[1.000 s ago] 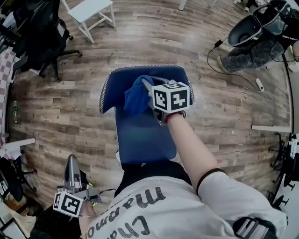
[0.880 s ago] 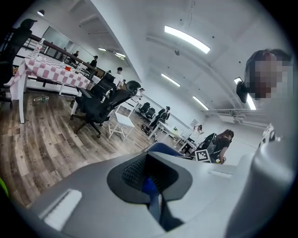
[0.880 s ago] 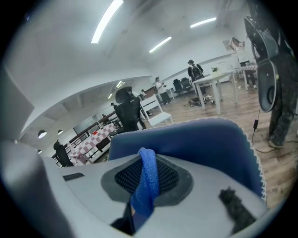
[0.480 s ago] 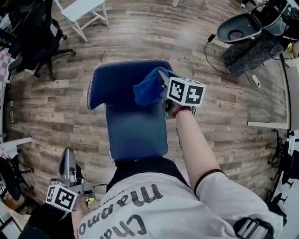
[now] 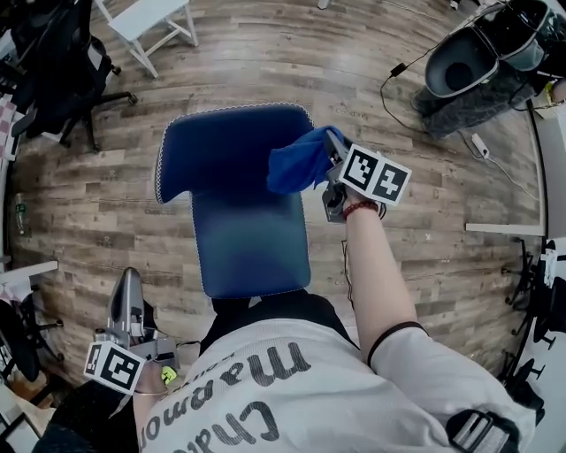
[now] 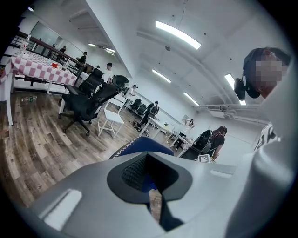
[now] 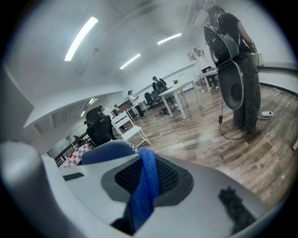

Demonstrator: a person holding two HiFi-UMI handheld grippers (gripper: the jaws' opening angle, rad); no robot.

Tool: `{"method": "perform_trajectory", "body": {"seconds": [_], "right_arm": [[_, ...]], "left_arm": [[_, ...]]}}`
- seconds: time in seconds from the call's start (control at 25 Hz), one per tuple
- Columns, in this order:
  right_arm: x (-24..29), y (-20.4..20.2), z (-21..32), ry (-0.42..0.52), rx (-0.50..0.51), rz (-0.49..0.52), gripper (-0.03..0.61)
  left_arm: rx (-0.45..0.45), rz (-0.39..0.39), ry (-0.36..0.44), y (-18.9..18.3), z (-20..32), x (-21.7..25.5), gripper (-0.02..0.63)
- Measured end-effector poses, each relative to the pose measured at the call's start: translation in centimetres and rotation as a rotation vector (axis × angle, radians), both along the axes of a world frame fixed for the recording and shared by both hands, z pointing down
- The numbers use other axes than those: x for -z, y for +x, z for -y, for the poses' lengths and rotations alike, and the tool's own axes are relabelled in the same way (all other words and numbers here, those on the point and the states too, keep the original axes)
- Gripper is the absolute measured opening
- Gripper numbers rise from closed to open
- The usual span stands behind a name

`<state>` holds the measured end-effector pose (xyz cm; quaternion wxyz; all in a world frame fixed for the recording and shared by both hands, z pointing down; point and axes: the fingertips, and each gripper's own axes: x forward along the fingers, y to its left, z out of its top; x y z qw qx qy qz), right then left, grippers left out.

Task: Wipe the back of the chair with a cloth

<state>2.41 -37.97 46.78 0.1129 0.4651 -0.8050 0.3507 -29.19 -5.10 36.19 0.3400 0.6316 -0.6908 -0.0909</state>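
A blue chair (image 5: 239, 212) stands below me on the wood floor, its back edged with white stitching. My right gripper (image 5: 325, 150) is shut on a blue cloth (image 5: 299, 161), which rests at the right edge of the chair's back. In the right gripper view the cloth (image 7: 148, 181) hangs pinched between the jaws, with the chair (image 7: 108, 150) behind it. My left gripper (image 5: 130, 287) hangs low at the left, away from the chair, shut with nothing in it. The left gripper view shows its shut jaws and the chair's top (image 6: 139, 145) past them.
A black office chair (image 5: 66, 66) and a white stool (image 5: 146, 19) stand at the far left. A person in dark trousers (image 5: 478, 93) with a black round case is at the far right, near a cable and power strip (image 5: 482, 146). A white table edge (image 5: 504, 229) is to the right.
My right gripper has carried the cloth to the right across the chair's back, from near its middle to its right edge. The left gripper has stayed low at the left.
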Motion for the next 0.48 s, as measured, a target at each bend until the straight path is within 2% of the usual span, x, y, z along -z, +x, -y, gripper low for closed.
{"method": "perform_trajectory", "body": {"seconds": [0.16, 0.36, 0.48], "right_arm": [[-0.3, 2.2, 0.0, -0.01, -0.069, 0.002, 0.064], [-0.8, 4.2, -0.5, -0.019, -0.089, -0.048, 0.064], [-1.0, 3.8, -0.5, -0.012, -0.075, -0.08, 0.064]], "left_arm": [[0.0, -0.039, 0.032, 0.1, 0.4, 0.1, 0.003], [-0.011, -0.017, 0.028, 0.6, 1.2, 0.2, 0.003], [-0.012, -0.014, 0.018, 0.8, 1.3, 0.0, 0.003]]}}
